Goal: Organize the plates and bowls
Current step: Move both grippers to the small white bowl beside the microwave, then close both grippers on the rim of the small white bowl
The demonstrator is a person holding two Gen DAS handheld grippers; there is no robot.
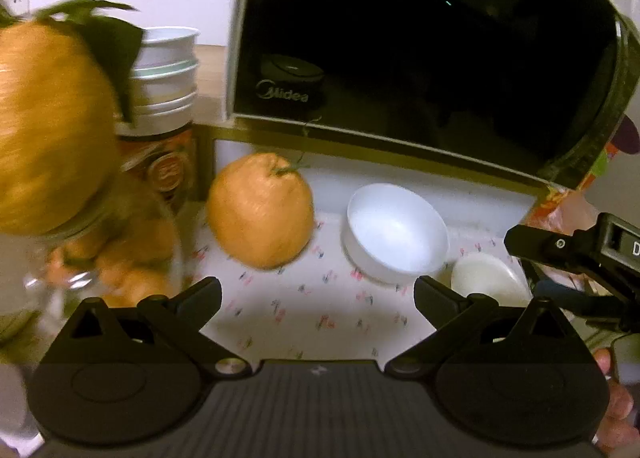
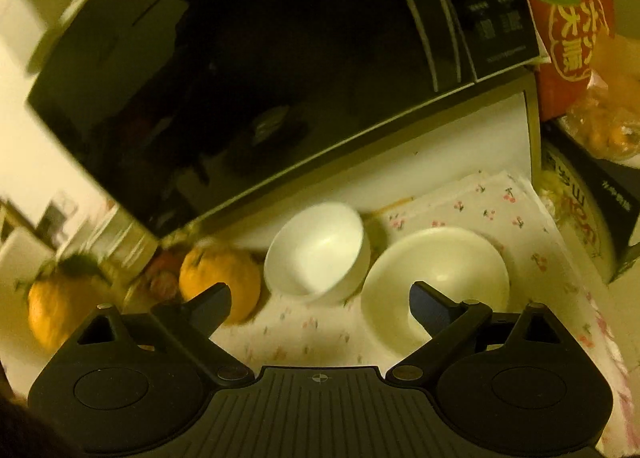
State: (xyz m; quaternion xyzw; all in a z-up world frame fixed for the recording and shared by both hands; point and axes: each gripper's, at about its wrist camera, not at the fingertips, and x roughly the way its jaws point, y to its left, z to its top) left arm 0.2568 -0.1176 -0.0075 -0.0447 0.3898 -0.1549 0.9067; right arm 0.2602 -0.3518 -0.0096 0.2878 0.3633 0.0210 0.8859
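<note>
Two white bowls sit side by side on the floral-papered shelf under the microwave; a stack waits at the far left.

We see the deeper white bowl (image 1: 396,232) tipped, its plain glossy mouth turned toward us, near the shelf's back wall. Just beside it, to its right and nearer us, we find a wider, shallower cream bowl (image 2: 436,278), upright and holding nothing; whether the two rims touch we cannot tell. Well apart at the left, we count several nested white bowls (image 1: 166,76) stacked upright, their rims stepped one above another.
</note>
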